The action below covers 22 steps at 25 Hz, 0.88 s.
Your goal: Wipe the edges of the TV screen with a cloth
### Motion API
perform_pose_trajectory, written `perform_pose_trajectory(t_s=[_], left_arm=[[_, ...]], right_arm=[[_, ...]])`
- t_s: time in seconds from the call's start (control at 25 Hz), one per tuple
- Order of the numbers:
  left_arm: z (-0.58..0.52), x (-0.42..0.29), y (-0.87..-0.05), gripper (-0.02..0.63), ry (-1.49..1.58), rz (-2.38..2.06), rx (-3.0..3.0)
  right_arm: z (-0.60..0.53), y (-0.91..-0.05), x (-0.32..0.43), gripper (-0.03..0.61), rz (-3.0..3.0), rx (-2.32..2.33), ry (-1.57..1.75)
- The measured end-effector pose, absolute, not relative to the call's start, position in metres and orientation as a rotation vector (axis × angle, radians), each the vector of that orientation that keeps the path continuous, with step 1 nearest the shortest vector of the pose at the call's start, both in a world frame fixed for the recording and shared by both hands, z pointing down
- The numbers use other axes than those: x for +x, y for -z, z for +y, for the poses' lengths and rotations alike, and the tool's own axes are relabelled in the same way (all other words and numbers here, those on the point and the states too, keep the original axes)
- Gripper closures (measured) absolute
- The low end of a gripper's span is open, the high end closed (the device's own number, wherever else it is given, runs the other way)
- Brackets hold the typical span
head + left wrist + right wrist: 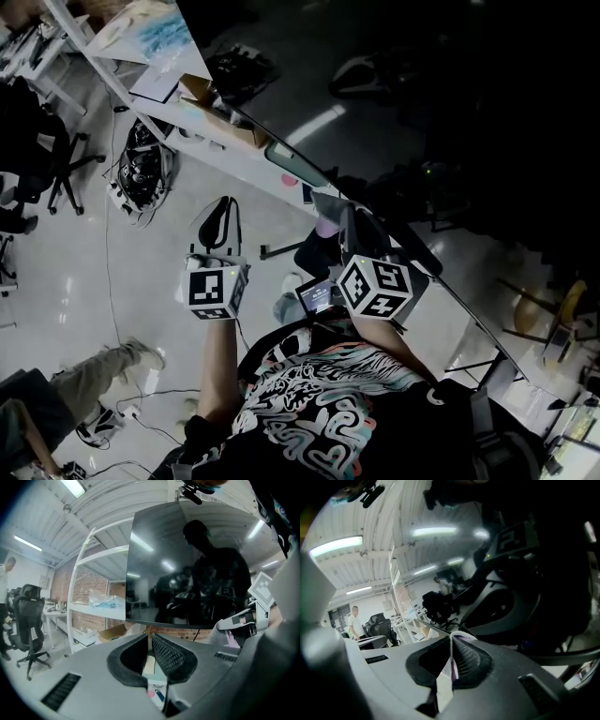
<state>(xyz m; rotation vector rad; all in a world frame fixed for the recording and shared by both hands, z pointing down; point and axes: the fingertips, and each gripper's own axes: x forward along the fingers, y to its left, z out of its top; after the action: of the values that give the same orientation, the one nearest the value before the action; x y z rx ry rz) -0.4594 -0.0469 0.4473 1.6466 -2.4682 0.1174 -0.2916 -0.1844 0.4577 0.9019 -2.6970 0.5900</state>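
- Right gripper [451,641], frame centre, forearm stretched forward: jaws pinched on lavender cloth [327,226] beside TV screen [450,112] edge, upper right.
- Left gripper [150,638] raised centre-left: jaws a slit apart, empty.

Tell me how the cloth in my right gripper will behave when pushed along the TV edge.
Probably floppy: the cloth folds into a thin strip between the fingers of the right gripper, so it should bunch rather than push flat. Likely light, since that narrow pinch holds it. It should slide easily on the glossy TV screen.
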Motion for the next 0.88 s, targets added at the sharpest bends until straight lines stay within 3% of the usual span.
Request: perform_pose_trajectory(t_s=[0.88], left_arm=[[-0.101,-0.458,-0.432,0.574,-0.137,-2.342,1.865]], right_arm=[[-0.185,-0.454,-0.303,0.541,-2.676,0.944,-0.661]])
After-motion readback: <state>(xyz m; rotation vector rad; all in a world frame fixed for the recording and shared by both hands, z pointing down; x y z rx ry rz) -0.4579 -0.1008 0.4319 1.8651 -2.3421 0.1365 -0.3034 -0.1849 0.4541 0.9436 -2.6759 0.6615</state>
